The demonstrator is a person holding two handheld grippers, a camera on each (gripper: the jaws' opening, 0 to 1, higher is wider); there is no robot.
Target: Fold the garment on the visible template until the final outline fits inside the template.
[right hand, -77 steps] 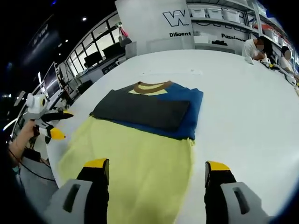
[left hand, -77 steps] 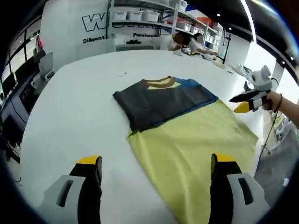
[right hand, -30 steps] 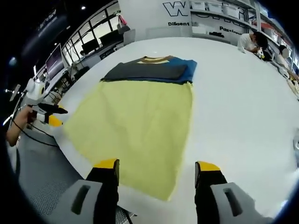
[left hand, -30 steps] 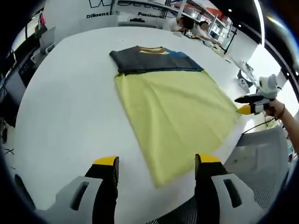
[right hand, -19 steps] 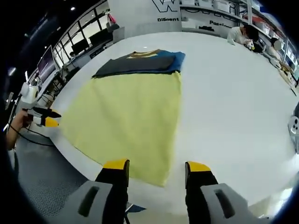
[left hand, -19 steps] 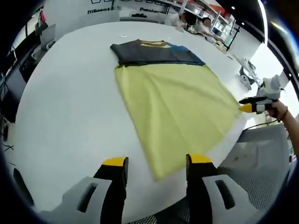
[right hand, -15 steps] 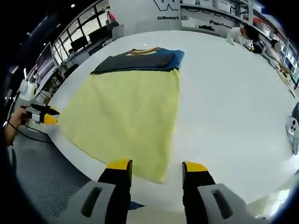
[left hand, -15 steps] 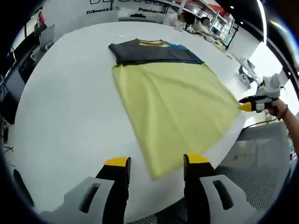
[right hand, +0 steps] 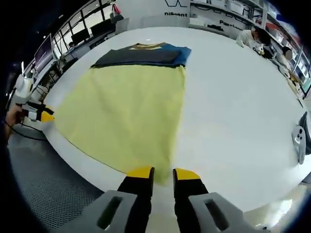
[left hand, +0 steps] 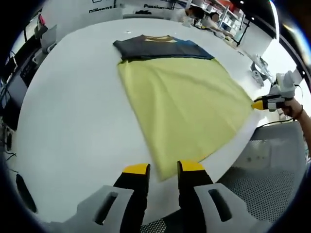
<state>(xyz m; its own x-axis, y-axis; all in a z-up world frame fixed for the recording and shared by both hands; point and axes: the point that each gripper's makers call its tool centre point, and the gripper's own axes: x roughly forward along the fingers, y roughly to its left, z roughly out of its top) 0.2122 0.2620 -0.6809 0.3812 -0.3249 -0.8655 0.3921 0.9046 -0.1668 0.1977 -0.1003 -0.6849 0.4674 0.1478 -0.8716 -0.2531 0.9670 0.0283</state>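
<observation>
Two grippers sit at the near hem corners of the garment [left hand: 184, 97], which lies flat on the white table [left hand: 68, 121]. Left gripper [left hand: 163, 168]: jaws nearly together around the hem's left corner; cloth between the tips, but a firm pinch cannot be confirmed. Right gripper [right hand: 163, 172]: same at the hem's right corner, jaws narrowed on the edge.

Step, as judged: taking hold of the bottom hem for a lengthwise fold. Next move calls for lifting both corners evenly and carrying them toward the collar [right hand: 148, 46].

Orientation: long axis runs away from the grippers; collar end points far, hem near. Dark sleeves [right hand: 133, 57] already lie folded across the top. No template outline distinguishable.
</observation>
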